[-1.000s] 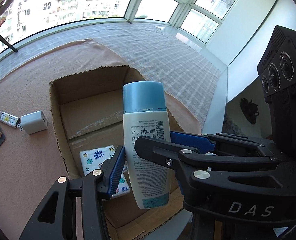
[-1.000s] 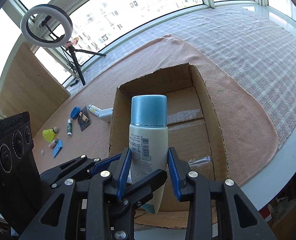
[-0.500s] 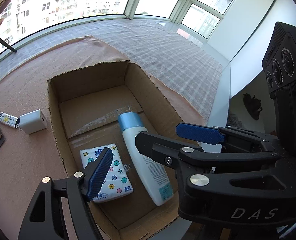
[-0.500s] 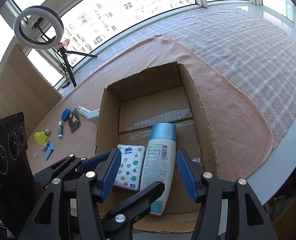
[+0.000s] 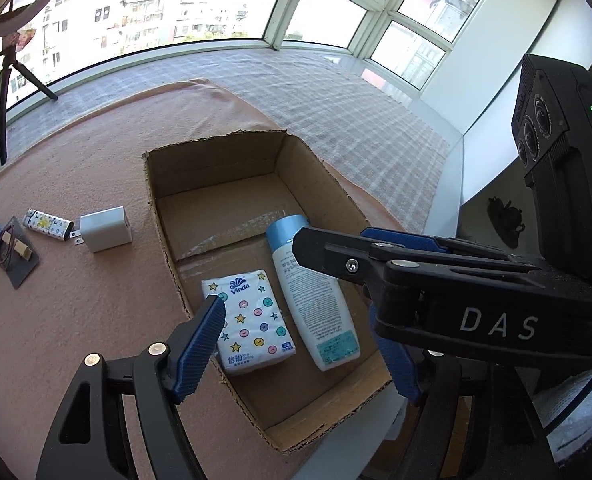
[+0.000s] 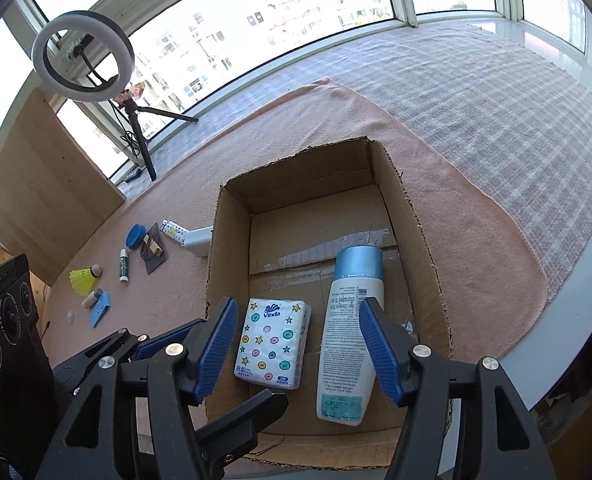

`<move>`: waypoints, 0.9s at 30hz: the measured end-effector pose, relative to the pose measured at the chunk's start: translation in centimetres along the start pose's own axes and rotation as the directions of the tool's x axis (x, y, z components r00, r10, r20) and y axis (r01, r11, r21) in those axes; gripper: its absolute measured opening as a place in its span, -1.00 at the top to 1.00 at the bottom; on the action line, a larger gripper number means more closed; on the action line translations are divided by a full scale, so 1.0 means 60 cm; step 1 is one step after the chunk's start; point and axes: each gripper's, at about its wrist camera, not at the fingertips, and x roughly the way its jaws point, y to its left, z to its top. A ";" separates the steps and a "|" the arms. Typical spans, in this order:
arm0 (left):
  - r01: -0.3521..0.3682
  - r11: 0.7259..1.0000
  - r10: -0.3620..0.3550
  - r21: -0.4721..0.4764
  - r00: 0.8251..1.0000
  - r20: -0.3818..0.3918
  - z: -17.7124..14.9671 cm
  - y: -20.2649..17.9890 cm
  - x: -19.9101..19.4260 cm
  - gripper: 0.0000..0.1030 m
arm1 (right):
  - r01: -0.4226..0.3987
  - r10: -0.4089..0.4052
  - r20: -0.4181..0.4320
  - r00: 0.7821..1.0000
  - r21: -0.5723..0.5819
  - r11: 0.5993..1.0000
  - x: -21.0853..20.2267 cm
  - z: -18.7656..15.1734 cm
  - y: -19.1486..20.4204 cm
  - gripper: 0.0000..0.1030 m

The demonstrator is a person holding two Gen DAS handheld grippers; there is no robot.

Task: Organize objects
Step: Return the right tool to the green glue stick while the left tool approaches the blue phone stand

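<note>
above the open cardboard box [image 6: 424, 240] both grippers hang with nothing between their blue pads. the right gripper [image 6: 298, 350] stands released over the bottle [image 6: 346, 344], which lies flat on the box floor, blue cap toward the far wall. the left gripper [image 5: 308, 344] is released too, its pad over the tissue pack [image 5: 252, 320] lying just beside the bottle. outside the box, on the pink cloth [image 5: 76, 312] over the bench, lie a white charger [image 5: 106, 228], a lighter [image 5: 46, 225] and other small items.
</note>
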 end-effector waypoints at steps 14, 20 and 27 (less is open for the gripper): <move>-0.113 0.980 0.126 -0.164 0.990 0.070 -0.065 0.169 -0.147 -0.51 | -0.074 0.076 0.009 0.997 -0.116 0.991 0.028 0.009 0.123 -0.16; -0.180 0.943 0.204 -0.279 0.977 0.061 -0.110 0.287 -0.200 -0.51 | -0.133 0.129 -0.031 0.991 -0.160 0.978 0.067 0.003 0.192 -0.15; -0.248 0.899 0.276 -0.361 0.961 0.026 -0.156 0.415 -0.245 -0.51 | -0.171 0.156 -0.081 0.984 -0.214 0.962 0.105 -0.014 0.262 -0.15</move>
